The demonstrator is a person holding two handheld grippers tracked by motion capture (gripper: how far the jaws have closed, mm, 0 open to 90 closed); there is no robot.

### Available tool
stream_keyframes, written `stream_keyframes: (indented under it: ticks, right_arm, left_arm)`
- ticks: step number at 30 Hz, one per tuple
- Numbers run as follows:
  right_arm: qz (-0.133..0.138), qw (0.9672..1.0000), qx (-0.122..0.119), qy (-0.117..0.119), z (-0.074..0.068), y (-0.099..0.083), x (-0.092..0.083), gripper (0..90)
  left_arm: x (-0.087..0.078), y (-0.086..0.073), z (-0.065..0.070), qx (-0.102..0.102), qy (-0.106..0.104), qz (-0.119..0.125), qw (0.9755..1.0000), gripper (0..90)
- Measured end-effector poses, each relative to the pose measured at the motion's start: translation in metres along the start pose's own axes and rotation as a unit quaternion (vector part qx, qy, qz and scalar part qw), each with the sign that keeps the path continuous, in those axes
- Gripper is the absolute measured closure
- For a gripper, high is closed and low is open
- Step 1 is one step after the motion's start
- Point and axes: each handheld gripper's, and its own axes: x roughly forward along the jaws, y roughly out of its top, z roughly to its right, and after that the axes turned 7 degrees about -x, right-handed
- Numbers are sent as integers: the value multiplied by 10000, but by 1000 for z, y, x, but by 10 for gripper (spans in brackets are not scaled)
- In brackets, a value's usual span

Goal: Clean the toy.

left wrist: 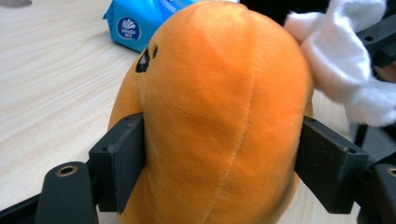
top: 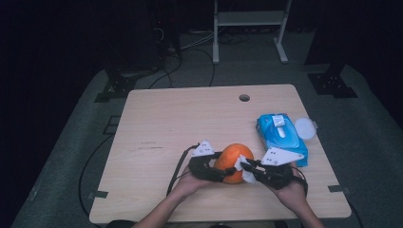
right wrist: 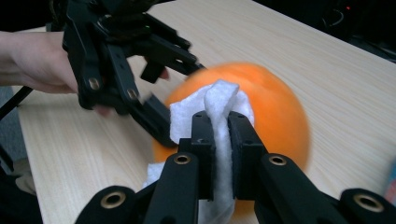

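Note:
An orange plush toy [top: 233,159] with a small black mark stands near the front edge of the wooden table [top: 180,118]. My left gripper [top: 227,167] is shut on it, and in the left gripper view its black pads [left wrist: 123,161] press into both sides of the plush [left wrist: 219,107]. My right gripper [right wrist: 222,135] is shut on a white wipe [right wrist: 219,100], which lies against the right side of the plush [right wrist: 275,112]. The wipe [left wrist: 345,60] also shows at the upper right of the left gripper view. The left gripper [right wrist: 175,93] sits just beyond the wipe.
A blue pack of wipes [top: 281,135] lies on the table's right side with a round white lid [top: 304,128] beside it. A cable hole [top: 244,98] sits near the far edge. Cables and a white frame stand on the floor behind.

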Motion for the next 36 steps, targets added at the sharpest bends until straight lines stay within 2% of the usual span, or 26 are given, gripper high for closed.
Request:
stream_keyframes:
  ticks: [3,5,9,13,14,15,16,17,18,20,22,25,26,27,28,29,30,31,33,36]
  right_arm:
    - [-27,9998,-191,3,-8,7,5,812]
    - [-64,9993,-330,-155,-11,10,6,812]
    - [-46,9993,-275,-263,-5,8,3,812]
    - [-50,9984,-157,-544,9,3,-6,811]
    - [-37,9984,-126,-555,11,1,-7,811]
    - [-68,9985,9,-546,15,-3,-9,811]
    - [-68,9985,9,-546,15,-3,-9,811]
    - [-107,9982,15,-592,17,-6,-10,810]
    - [-107,9982,15,-592,17,-6,-10,810]
    - [-96,9983,85,-569,19,-7,-11,810]
    - [-74,9986,132,-511,19,-7,-10,811]
    - [-51,9988,66,-483,12,-4,-8,813]
    - [-12,9990,26,-436,7,-2,-7,813]
    - [-4,9997,-130,-206,-6,3,-2,813]
    - [-4,9997,-130,-206,-6,3,-2,813]
    - [-44,9995,-290,-67,-13,6,3,813]
    - [-44,9995,-290,-67,-13,6,3,813]
    - [-107,9989,-422,-158,-15,6,5,813]
    - [-105,9991,-373,-197,-12,5,3,813]
    - [-9,9990,-71,-435,7,-2,-8,812]
  left_arm:
    - [5,0,16,582,141,-118,9981,225]
    - [8,-1,21,759,168,-148,9969,225]
    - [9,-2,23,930,145,-134,9955,226]
    - [8,-2,23,1027,63,-146,9946,223]
    - [7,-2,21,1016,-8,-106,9948,209]
    - [6,-1,19,1005,-68,-67,9949,173]
    - [4,-1,16,940,-129,-1,9955,173]
    - [3,0,13,894,-99,-6,9959,97]
    - [4,0,7,749,-87,-105,9971,97]
    - [7,-1,0,502,-255,-246,9981,65]
    - [12,-3,-1,534,-300,-292,9977,63]
    - [14,-3,1,655,-285,-375,9967,83]
    - [13,-4,1,700,-241,-345,9967,119]
    - [13,-5,1,664,-183,-346,9970,164]
    - [13,-5,1,664,-183,-346,9970,200]
    - [12,-5,2,657,-143,-327,9972,225]
    - [12,-4,2,640,-119,-315,9974,225]
    - [11,-4,2,616,-120,-315,9975,251]
    - [10,-4,0,601,-146,-305,9976,255]
    - [10,-4,-2,524,-200,-268,9981,253]
